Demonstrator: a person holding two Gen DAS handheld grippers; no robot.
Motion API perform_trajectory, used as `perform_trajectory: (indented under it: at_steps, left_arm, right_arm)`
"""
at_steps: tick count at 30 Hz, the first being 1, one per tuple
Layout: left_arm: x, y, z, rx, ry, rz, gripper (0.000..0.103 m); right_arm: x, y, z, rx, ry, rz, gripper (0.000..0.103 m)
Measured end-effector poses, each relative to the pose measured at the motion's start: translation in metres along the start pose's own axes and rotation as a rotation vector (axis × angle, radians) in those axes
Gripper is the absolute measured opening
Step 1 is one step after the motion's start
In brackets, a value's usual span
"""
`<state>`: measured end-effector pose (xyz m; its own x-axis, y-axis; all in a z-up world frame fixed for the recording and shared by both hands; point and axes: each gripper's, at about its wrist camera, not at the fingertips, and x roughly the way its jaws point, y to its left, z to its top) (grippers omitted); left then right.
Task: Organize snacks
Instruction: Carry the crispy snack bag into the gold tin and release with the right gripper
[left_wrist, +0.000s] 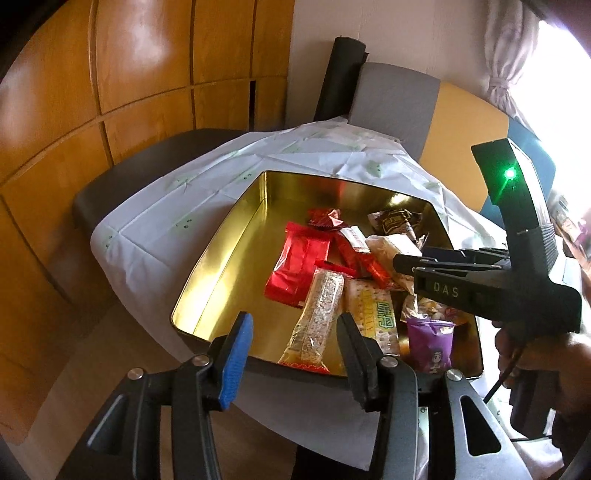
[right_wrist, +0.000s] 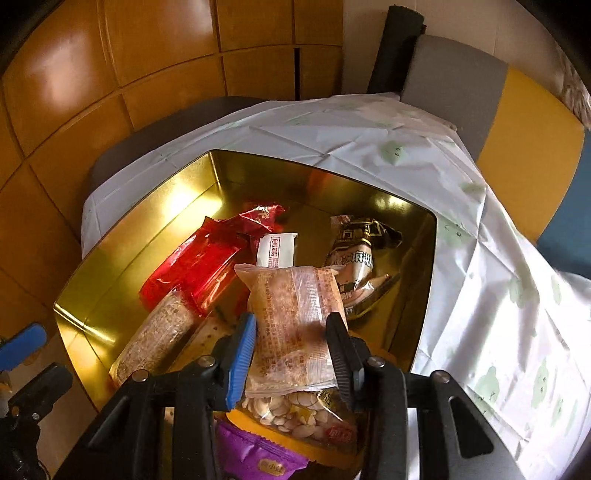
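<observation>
Right gripper (right_wrist: 291, 354) clamped on clear pastry packet (right_wrist: 295, 325), packet's long axis along fingers, lifted over gold tin (right_wrist: 421, 295) near its near-right corner; left gripper (left_wrist: 295, 354) apart, empty, straddling sesame bar (left_wrist: 317, 310) lying lengthwise toward it

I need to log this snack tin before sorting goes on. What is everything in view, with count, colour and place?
tin: one, gold, on the cloth.
cloth: one, white, under the tin.
red packets: at least two, tin's middle.
sesame bar: one, clear wrapper, between the left fingers.
pastry packet: one, clear, in the right gripper.
dark packet: one, far right.
purple packet: one, near corner.
left gripper: black, one blue pad.
right gripper: same.
</observation>
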<state>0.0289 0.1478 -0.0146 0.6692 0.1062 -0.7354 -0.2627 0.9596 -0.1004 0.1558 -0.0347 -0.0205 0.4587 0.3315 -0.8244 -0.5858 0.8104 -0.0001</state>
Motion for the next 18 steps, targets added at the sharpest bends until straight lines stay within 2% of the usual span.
perform_trajectory:
  at_steps: [9, 14, 18]
  left_arm:
    - [-0.008, -0.009, -0.003, 0.020, -0.013, -0.002, 0.053]
    - [-0.012, -0.013, -0.004, 0.029, -0.021, -0.002, 0.056]
    - [-0.016, -0.014, -0.005, 0.032, -0.034, 0.003, 0.062]
  right_arm:
    - [-0.016, -0.007, -0.011, 0.074, -0.030, 0.034, 0.041]
    - [-0.031, -0.006, -0.022, 0.104, -0.068, 0.014, 0.041]
    - [-0.042, -0.007, -0.031, 0.126, -0.098, -0.020, 0.041]
